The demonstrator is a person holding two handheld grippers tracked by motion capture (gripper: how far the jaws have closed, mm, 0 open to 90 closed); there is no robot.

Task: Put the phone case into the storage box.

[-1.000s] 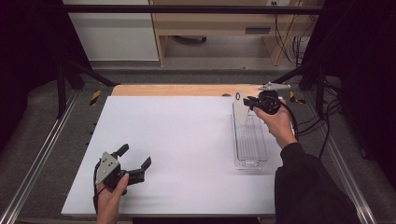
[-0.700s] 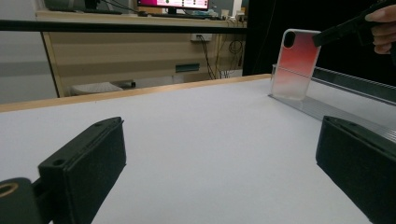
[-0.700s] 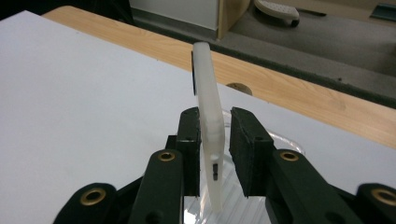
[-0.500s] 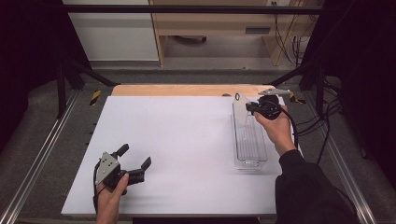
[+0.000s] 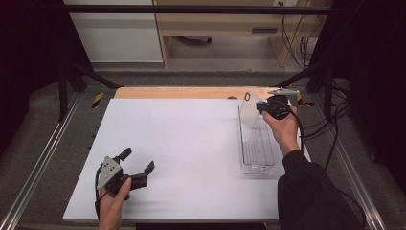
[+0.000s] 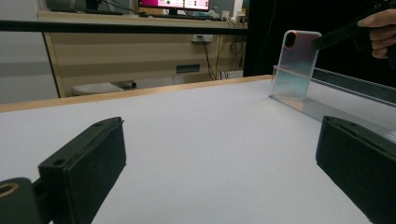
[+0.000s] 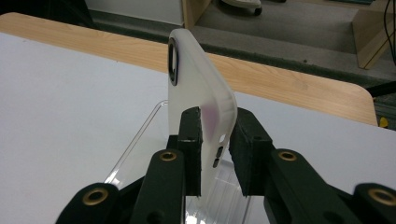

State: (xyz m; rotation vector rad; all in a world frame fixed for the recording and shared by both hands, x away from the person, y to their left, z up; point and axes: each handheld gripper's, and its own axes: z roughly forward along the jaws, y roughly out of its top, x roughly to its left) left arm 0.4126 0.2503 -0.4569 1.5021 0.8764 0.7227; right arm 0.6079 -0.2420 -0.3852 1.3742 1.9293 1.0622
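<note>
Your right gripper clamped on frosted clear phone case, jaws pinching its edge; case held upright over far end of clear plastic tray, right side of white table; your left gripper resting at near-left corner, jaws spread wide, nothing between them, well apart from tray.

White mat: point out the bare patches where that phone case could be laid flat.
The white mat is bare between the left tongs and the clear tray, up to the wooden strip. It is crowded at the right edge, where the tray sits and the right tongs hold the phone case over it.
</note>
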